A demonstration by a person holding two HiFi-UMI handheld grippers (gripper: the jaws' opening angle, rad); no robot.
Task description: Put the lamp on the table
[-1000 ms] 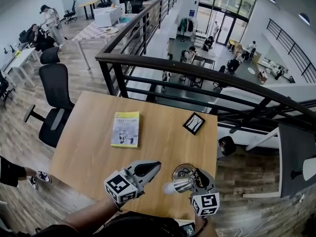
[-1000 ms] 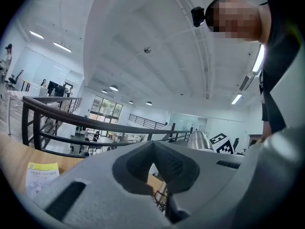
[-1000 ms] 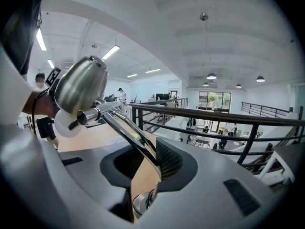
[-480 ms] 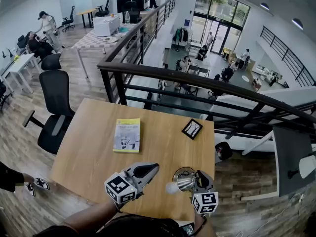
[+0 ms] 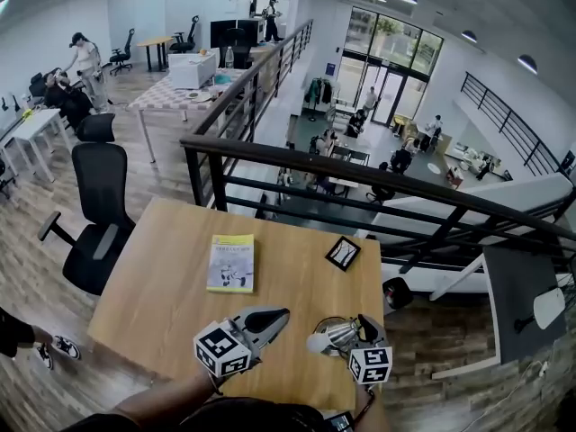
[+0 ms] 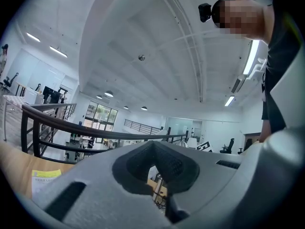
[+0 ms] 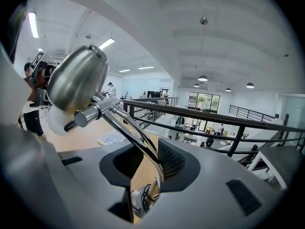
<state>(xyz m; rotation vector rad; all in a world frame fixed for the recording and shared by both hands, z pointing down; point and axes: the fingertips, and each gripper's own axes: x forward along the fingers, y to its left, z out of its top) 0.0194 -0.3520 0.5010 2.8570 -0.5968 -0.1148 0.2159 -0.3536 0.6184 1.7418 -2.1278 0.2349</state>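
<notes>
As right gripper (image 5: 361, 325) clamps the lamp (image 5: 329, 338), left gripper (image 5: 280, 314) hovers alongside.

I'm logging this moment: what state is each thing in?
lamp: clamped by its arm.
right gripper: shut on the lamp.
left gripper: shut, empty.
book: closed, lying flat on the table.

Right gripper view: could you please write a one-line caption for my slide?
Right tool clamped on the curved stem of the chrome lamp, with the wooden table beyond.
</notes>
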